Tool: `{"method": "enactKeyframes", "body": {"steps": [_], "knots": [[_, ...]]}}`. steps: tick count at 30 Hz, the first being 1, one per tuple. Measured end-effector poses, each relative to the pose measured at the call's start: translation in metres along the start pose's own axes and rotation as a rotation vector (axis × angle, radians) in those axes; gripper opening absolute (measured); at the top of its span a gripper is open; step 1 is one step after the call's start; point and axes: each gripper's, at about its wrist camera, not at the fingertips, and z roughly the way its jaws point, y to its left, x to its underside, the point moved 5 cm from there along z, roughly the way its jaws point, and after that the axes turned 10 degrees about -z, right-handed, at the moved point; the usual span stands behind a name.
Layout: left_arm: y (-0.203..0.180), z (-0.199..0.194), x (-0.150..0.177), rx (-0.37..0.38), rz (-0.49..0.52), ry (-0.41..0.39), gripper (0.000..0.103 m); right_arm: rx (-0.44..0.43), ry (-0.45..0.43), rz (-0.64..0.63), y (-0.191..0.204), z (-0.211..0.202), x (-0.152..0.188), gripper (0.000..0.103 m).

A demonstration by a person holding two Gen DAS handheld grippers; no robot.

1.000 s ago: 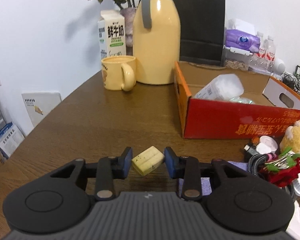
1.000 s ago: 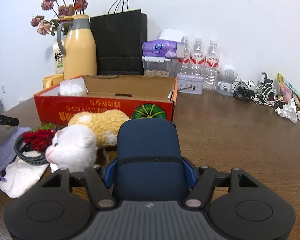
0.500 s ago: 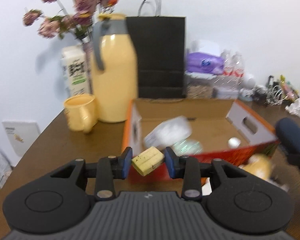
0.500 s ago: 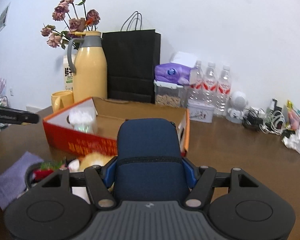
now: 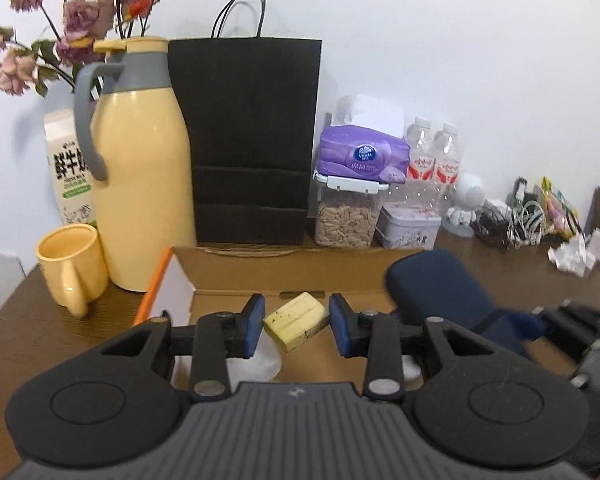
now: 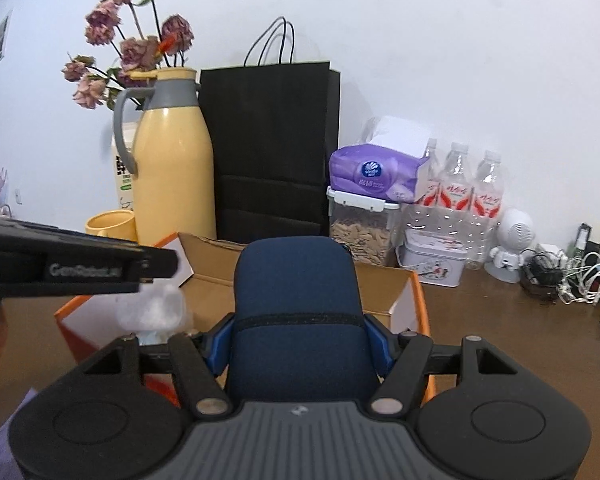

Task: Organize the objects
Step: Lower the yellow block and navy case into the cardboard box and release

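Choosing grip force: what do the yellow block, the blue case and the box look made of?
Yellow block: matte, speckled, possibly eraser rubber or foam. Blue case: woven fabric over a seemingly firm shell, with a seam across it. Box: brown cardboard inside, orange printed edge.

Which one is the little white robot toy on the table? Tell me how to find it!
Start at the tall black paper bag against the wall and move right past the purple tissue pack and the three water bottles. Just right of the bottles stands the white robot toy. It is the only thing with a round head; its neighbours are clear bottles and tangled cables.
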Motion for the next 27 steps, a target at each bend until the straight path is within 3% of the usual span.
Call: {"method": "enactKeyframes", "body": {"steps": [6, 13, 23, 25, 27], "knots": [[-0.006, 0.034, -0.008, -0.027, -0.014, -0.007, 0.036, 0.021, 0.018, 0.034, -0.003, 0.042, -0.003, 0.064], [-0.005, 0.063, 0.012, -0.052, 0.015, 0.037, 0.036, 0.033, 0.054, 0.076, -0.015, 0.075, 0.013, 0.064], [-0.001, 0.074, 0.027, -0.092, 0.042, 0.078, 0.036, 0.007, 0.094, 0.078, -0.013, 0.084, 0.026, 0.065], [-0.001, 0.073, 0.027, -0.090, 0.043, 0.072, 0.040, 0.009, 0.106, 0.082, -0.014, 0.086, 0.028, 0.066], [-0.003, 0.071, 0.026, -0.085, 0.050, 0.067, 0.052, 0.011, 0.113, 0.079, -0.014, 0.087, 0.029, 0.067]]}}
